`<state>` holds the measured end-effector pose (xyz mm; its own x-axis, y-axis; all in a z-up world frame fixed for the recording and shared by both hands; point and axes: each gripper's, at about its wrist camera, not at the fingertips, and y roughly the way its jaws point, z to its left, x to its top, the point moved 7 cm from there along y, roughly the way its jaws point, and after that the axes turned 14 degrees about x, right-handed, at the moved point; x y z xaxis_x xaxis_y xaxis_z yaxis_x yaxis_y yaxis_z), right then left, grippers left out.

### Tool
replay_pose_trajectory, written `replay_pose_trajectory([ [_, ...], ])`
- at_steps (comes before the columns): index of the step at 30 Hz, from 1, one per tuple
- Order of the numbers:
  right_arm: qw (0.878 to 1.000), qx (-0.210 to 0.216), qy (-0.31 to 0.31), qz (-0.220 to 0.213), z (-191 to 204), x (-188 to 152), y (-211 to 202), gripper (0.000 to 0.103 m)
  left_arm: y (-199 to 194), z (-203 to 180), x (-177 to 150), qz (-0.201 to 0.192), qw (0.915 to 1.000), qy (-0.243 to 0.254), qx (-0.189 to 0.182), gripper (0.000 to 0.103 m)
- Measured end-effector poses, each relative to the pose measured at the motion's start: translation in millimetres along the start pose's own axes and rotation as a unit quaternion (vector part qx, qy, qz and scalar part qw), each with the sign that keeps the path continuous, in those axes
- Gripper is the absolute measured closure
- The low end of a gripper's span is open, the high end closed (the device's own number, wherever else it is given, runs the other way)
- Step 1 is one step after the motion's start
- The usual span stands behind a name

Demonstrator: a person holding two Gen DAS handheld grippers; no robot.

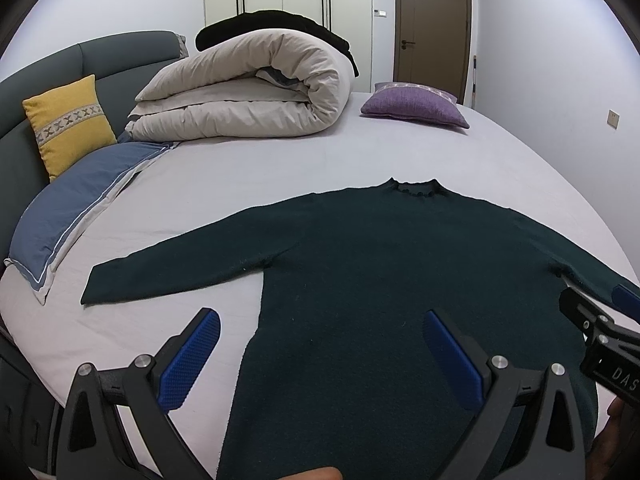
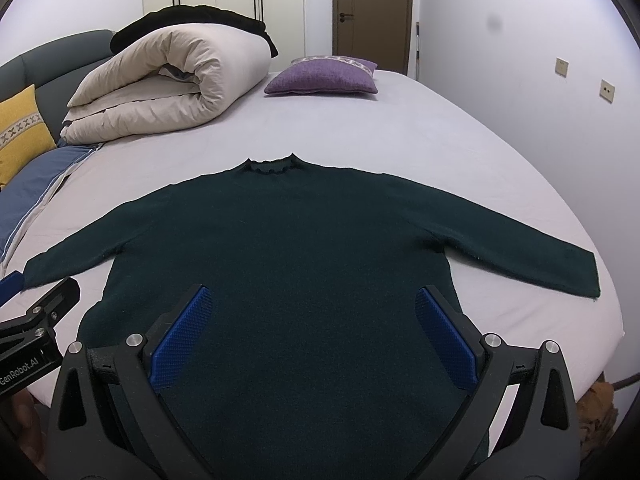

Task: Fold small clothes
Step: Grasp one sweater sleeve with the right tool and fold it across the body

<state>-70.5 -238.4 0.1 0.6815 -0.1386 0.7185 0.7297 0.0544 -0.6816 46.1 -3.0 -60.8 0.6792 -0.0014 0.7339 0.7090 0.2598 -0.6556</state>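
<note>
A dark green long-sleeved sweater point(image 1: 380, 264) lies flat on the bed, collar away from me, both sleeves spread out. It also fills the middle of the right wrist view point(image 2: 304, 248). My left gripper point(image 1: 322, 336) is open and empty, held above the sweater's lower left side edge. My right gripper point(image 2: 312, 312) is open and empty, held above the sweater's lower body. The right gripper shows at the right edge of the left wrist view point(image 1: 600, 320); the left gripper shows at the left edge of the right wrist view point(image 2: 36, 312).
The bed point(image 1: 280, 168) has a pale lilac sheet. A rolled beige duvet point(image 1: 248, 88) lies at the back, with a purple cushion point(image 1: 416, 106) to its right. A yellow cushion point(image 1: 70, 120) and a blue pillow point(image 1: 76, 212) lie at the left by the headboard.
</note>
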Motion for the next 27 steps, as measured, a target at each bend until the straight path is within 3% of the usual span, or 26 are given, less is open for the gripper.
replay_pose_trajectory([
  [4,1.0,0.011,0.025,0.003,-20.1,-1.1,2.1,0.0,0.6,-3.2,-3.7,0.003,0.9998,0.001,-0.021,0.0],
  [6,0.999,0.019,0.05,-0.003,-43.3,0.9,1.6,0.0,-3.6,-5.8,-5.8,-0.014,0.9991,-0.003,-0.039,0.0],
  [9,0.991,0.034,0.128,-0.037,-102.6,1.5,-6.5,0.0,-7.2,-11.9,-9.7,-0.042,0.9985,0.018,-0.029,0.0],
  [12,0.966,0.041,0.239,-0.087,-191.0,-7.6,-21.5,0.0,5.3,-16.8,-12.9,-0.038,0.998,0.049,0.008,0.0],
  [15,0.925,0.02,0.36,-0.122,-292.3,-35.8,-36.8,0.003,14.9,-22.0,-12.2,-0.035,0.9976,0.058,0.013,0.0],
  [17,0.891,0.016,0.432,-0.137,-352.0,-61.1,-44.0,0.014,23.8,-28.9,-12.3,-0.031,0.996,0.079,0.03,0.0],
  [21,0.831,0.022,0.532,-0.161,-436.6,-104.6,-49.9,0.021,37.7,-44.4,-9.1,-0.032,0.995,0.09,0.028,0.0],
  [24,0.82,0.038,0.545,-0.171,-464.8,-114.0,-43.7,0.028,42.3,-53.8,-3.6,-0.046,0.9953,0.08,0.028,0.0],
  [27,0.826,0.04,0.532,-0.18,-481.1,-108.4,-36.7,0.028,50.2,-60.3,-3.2,-0.027,0.9958,0.08,0.036,0.0],
])
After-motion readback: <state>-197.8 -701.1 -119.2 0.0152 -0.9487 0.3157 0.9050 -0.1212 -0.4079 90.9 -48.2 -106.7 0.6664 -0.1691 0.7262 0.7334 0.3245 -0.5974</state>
